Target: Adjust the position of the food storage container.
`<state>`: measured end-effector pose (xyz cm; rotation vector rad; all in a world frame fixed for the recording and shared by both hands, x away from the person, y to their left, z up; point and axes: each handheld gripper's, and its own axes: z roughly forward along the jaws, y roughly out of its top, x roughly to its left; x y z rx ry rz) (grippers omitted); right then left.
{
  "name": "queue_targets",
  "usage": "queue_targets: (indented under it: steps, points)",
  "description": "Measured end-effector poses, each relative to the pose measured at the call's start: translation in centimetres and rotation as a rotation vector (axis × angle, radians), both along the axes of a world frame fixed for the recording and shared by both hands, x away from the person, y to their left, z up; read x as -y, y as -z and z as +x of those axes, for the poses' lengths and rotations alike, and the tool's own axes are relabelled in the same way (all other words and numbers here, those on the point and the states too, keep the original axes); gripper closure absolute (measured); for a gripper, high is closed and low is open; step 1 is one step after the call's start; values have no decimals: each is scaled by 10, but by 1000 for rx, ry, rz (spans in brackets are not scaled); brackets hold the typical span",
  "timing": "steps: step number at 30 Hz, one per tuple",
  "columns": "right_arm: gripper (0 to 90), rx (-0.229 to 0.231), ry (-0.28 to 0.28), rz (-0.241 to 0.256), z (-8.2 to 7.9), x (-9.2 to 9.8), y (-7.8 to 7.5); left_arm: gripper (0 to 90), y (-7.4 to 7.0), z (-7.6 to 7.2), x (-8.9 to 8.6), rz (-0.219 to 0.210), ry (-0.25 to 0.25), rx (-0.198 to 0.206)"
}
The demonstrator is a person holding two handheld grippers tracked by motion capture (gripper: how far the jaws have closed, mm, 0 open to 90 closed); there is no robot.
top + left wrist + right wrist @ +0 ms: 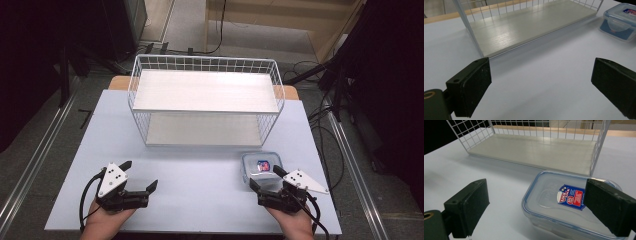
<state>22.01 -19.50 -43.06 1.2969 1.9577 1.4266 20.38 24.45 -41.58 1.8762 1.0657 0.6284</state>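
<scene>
A clear plastic food container (261, 167) with a blue-rimmed lid and a red and blue label lies on the pale table (200, 165), front right. My right gripper (266, 177) is open just behind it, one jaw over its near right corner; the container (564, 202) lies between and ahead of the jaws. My left gripper (139, 175) is open at the front left over bare table, nothing between its jaws. From the left gripper view the container (620, 21) sits far right. A white wire shelf rack (205, 97) stands in the middle.
The wire rack has an upper board (205, 90) and a lower board (202, 130), both bare. Its front is open towards me. Cables and dark stands crowd the floor on both sides of the table. Bare table lies between my two grippers.
</scene>
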Motion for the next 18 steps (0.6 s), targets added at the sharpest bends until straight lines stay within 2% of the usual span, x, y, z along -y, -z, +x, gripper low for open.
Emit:
queue_targets:
  steps: [4,8,10,12,14,15,17,18]
  points:
    - [70,6,6,10,0,3,-2,34,2,1,0,2,-2,-12]
    - [141,25,27,-3,0,7,-3,35,2,1,0,1,-1,-10]
    - [151,16,31,-1,1,9,-4,35,2,1,0,1,-2,-9]
    - [228,-1,46,3,4,16,-5,35,2,2,0,1,0,-7]
    - [250,-2,50,-1,5,18,-5,35,2,2,0,2,1,-7]
    - [329,-7,66,8,7,24,-6,35,3,2,0,1,2,-8]
    - [384,-10,83,5,10,31,-5,35,3,2,0,1,7,-8]
    - [384,-10,83,5,10,31,-5,35,3,2,0,1,7,-8]
